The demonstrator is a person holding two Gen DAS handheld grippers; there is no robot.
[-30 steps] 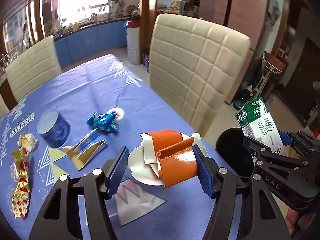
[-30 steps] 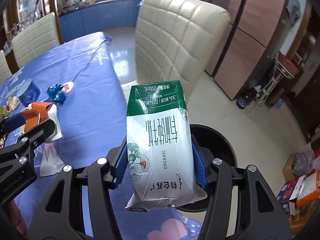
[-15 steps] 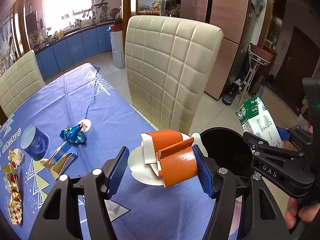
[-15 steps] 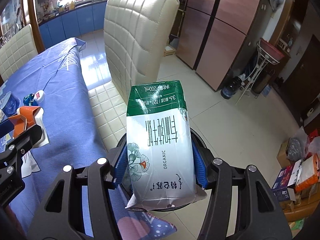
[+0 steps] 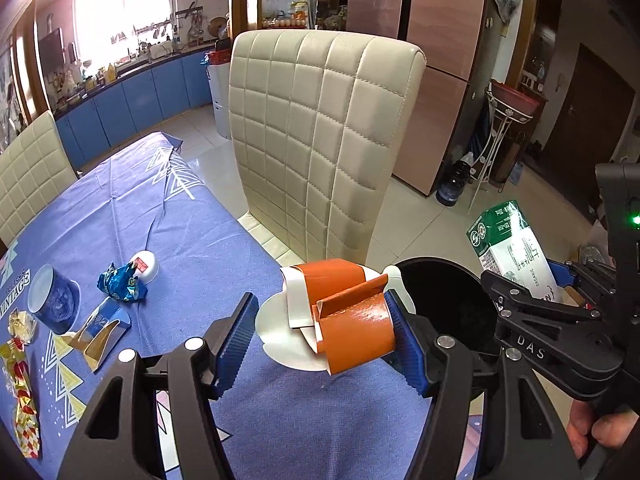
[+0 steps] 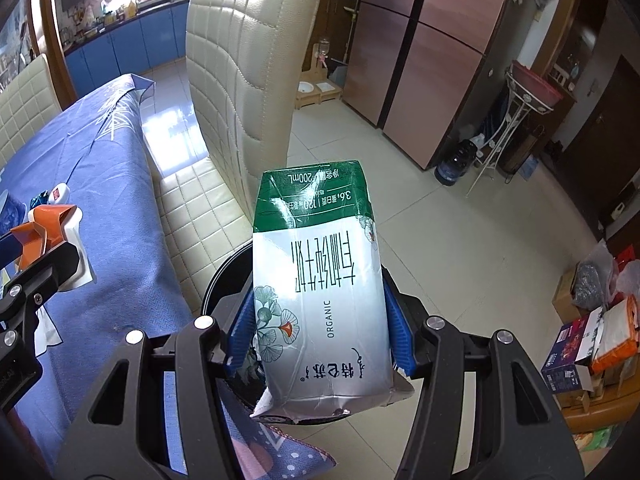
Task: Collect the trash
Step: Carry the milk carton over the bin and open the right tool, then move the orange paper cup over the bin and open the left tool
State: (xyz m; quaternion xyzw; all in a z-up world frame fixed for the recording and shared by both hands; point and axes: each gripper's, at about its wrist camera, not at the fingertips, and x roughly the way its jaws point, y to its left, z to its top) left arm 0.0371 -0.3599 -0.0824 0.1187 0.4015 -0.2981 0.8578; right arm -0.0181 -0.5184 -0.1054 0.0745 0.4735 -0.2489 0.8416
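My left gripper (image 5: 320, 332) is shut on a crushed orange and white paper cup (image 5: 344, 312), held above the blue tablecloth's edge beside the black trash bin (image 5: 444, 300). My right gripper (image 6: 316, 328) is shut on a green and white milk carton (image 6: 320, 292), held over the bin (image 6: 224, 276); the carton also shows in the left wrist view (image 5: 516, 248). A blue wrapper (image 5: 120, 284), a blue cup (image 5: 52, 304), a torn gold-lined packet (image 5: 100, 332) and a red-gold wrapper (image 5: 22, 392) lie on the table.
A cream quilted chair (image 5: 320, 140) stands at the table's side behind the bin. A second chair (image 5: 32, 176) is at the far left. Boxes and bags (image 6: 592, 336) sit on the floor at the right. A white lid (image 5: 146, 266) lies by the blue wrapper.
Both grippers have moved right, off the table's edge toward the bin, still holding the cup and carton. The bin now shows larger under them.
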